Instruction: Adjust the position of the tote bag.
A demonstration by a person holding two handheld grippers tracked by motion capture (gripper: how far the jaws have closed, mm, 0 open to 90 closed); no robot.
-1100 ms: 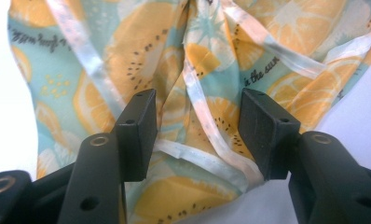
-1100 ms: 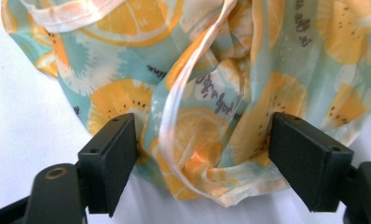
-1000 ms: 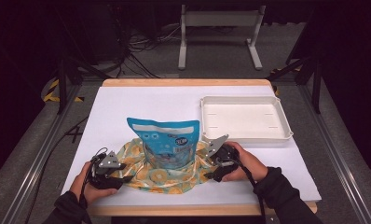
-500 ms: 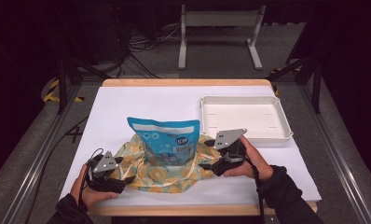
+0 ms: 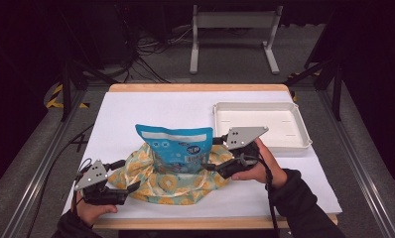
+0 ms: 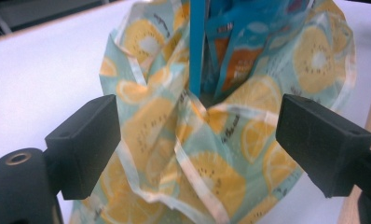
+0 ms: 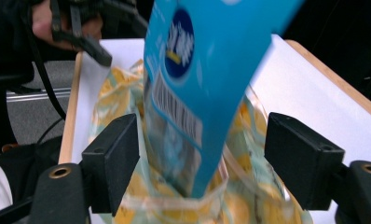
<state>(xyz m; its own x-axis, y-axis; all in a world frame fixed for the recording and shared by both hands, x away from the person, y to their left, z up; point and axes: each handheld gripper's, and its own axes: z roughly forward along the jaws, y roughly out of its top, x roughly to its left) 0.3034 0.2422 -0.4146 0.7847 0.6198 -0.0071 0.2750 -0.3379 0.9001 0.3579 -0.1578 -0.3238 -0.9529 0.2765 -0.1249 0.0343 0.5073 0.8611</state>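
A blue snack bag [image 5: 178, 146] stands upright inside a lemon-print pouch [image 5: 170, 186] near the table's front. My left gripper [image 5: 125, 175] is at the pouch's left edge. Its jaws have just been opening and stand open on both sides of the pouch's crumpled fabric [image 6: 193, 158], with the blue bag [image 6: 230, 42] beyond. My right gripper [image 5: 214, 153] is raised at the blue bag's right side. Its jaws have just been closing. They are open, with the blue bag [image 7: 207, 70] and the pouch's rim [image 7: 174, 205] between them and the pads apart from both.
A white tray [image 5: 257, 124] sits at the right, behind my right hand. White sheet [image 5: 151, 109] covers the table, with a wooden edge [image 5: 195, 223] at the front. The other hand and its gripper [image 7: 76, 28] show at the top left of the right gripper view.
The right hand has lifted its gripper from the table up alongside the blue bag. The left gripper has drawn back a little to the left from the pouch.
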